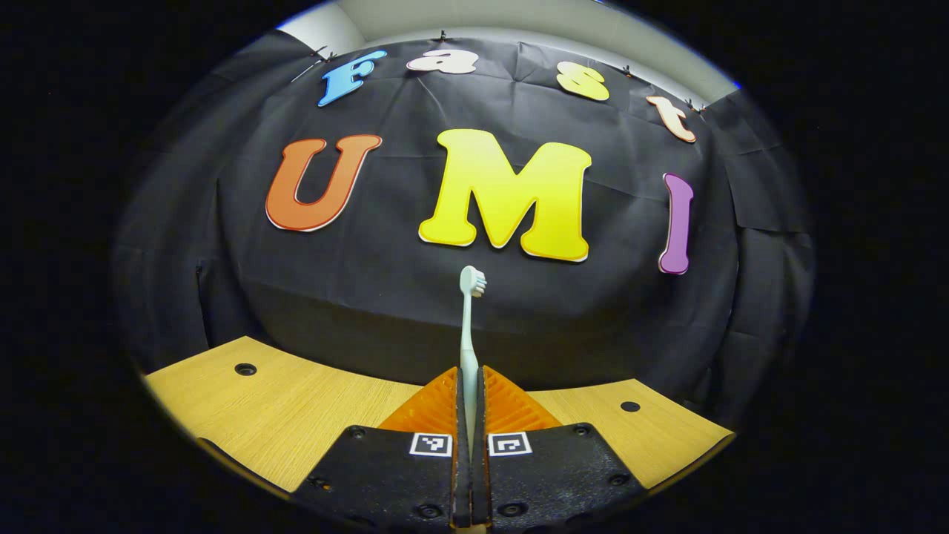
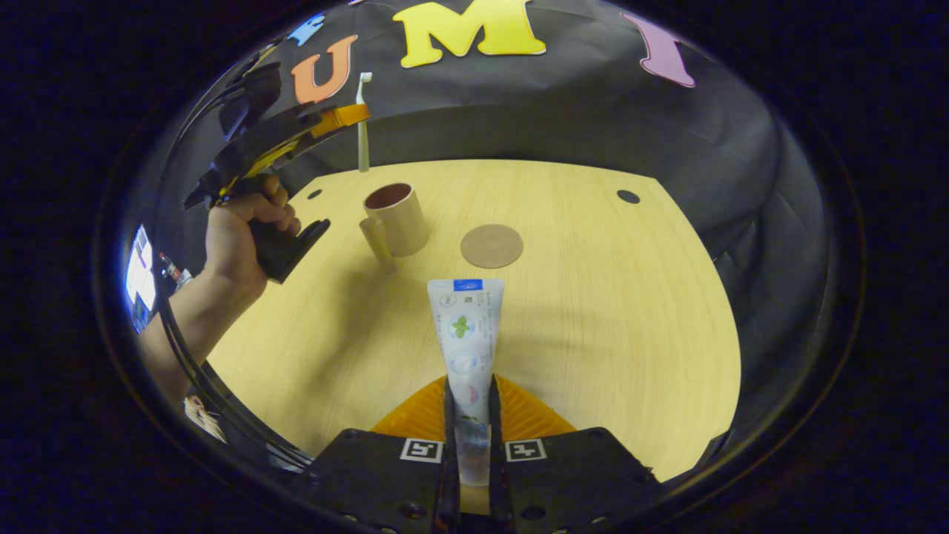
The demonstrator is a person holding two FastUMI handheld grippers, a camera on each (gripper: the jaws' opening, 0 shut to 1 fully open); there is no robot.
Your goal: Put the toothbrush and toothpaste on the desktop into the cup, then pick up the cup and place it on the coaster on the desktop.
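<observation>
In the left gripper view my left gripper [image 1: 469, 386] is shut on a pale toothbrush [image 1: 469, 326], whose bristled head points up in front of the wall. In the right gripper view that same left gripper [image 2: 348, 117] hangs high at the far left, a hand [image 2: 241, 237] around its handle, with the toothbrush [image 2: 363, 126] upright above the table behind the cup. My right gripper [image 2: 468, 400] is shut on a white toothpaste tube [image 2: 468, 334] that juts forward over the table. A tan cup [image 2: 397, 219] with a handle stands upright, and a round brown coaster [image 2: 491, 245] lies just right of it.
The wooden desktop [image 2: 608, 311] has small dark holes near its far corners [image 2: 628, 196]. Black cloth walls close in behind and to the right. A person's forearm [image 2: 185, 319] reaches in from the left edge.
</observation>
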